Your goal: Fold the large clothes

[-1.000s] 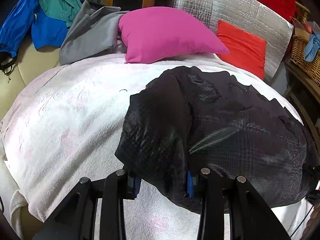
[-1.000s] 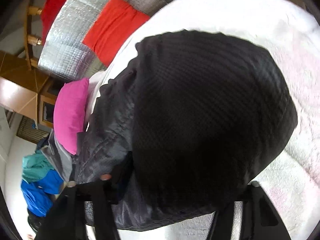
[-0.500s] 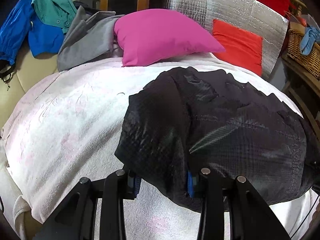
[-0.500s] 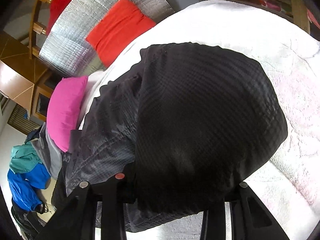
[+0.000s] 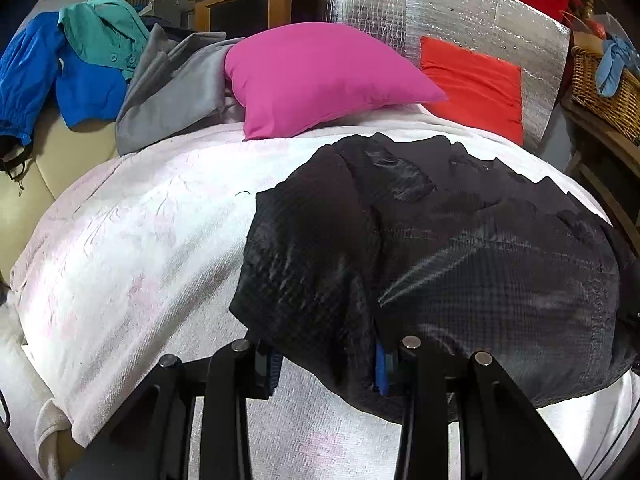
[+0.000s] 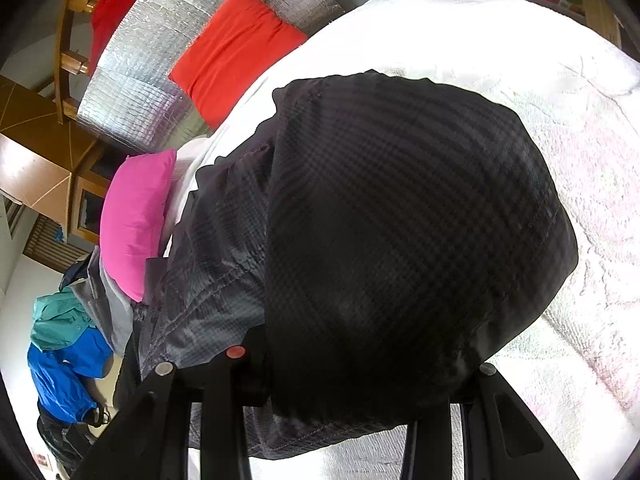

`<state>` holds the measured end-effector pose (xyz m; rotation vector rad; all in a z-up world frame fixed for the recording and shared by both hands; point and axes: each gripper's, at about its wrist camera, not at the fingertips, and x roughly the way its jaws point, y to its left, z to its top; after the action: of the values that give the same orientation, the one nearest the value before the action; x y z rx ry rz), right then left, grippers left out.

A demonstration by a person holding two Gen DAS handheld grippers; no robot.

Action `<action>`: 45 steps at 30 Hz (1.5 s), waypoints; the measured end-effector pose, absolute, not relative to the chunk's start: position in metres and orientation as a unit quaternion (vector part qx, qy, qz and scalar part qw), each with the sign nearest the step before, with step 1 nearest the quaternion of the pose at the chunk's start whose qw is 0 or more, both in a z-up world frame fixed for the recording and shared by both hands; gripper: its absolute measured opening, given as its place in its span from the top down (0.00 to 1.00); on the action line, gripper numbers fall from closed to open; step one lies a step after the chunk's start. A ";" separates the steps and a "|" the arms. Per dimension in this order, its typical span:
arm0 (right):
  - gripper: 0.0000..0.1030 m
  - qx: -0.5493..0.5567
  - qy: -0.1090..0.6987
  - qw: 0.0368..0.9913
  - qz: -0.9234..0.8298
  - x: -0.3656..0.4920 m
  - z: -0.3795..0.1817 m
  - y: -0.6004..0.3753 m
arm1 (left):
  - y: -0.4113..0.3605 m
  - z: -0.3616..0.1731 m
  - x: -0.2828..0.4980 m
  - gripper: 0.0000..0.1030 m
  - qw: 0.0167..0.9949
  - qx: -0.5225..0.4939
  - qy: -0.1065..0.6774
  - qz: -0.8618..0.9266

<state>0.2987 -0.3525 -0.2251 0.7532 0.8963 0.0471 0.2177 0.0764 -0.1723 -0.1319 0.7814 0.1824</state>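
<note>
Both claws pinch the near edge of the black jacket (image 5: 460, 248), which lies on the white bed cover (image 5: 132, 240): left claw (image 5: 326, 360) and right claw (image 6: 340, 384) each clamp fabric. Lift both evenly and keep the edge taut so the fold lands square.

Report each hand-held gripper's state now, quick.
Left hand-held gripper: closed on the near edge of the black jacket.
Right hand-held gripper: closed on the black jacket, fabric bunched between its fingers.
</note>
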 end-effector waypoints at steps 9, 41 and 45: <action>0.61 0.360 0.428 0.828 0.035 0.300 -0.228 -0.360 | 0.075 -0.173 0.218 0.62 0.920 -0.049 0.379 0.091; 0.32 0.355 0.497 0.788 0.073 0.283 -0.226 -0.374 | 0.134 -0.140 0.207 0.41 0.901 -0.138 0.403 0.077; 0.32 0.288 0.510 0.800 0.127 0.253 -0.199 -0.363 | 0.138 -0.119 0.201 0.40 0.922 -0.113 0.352 0.117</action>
<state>0.2532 -0.3626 -0.1993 0.6186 1.0949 0.2717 0.2007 0.1378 -0.1187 -0.2313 0.7224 0.2408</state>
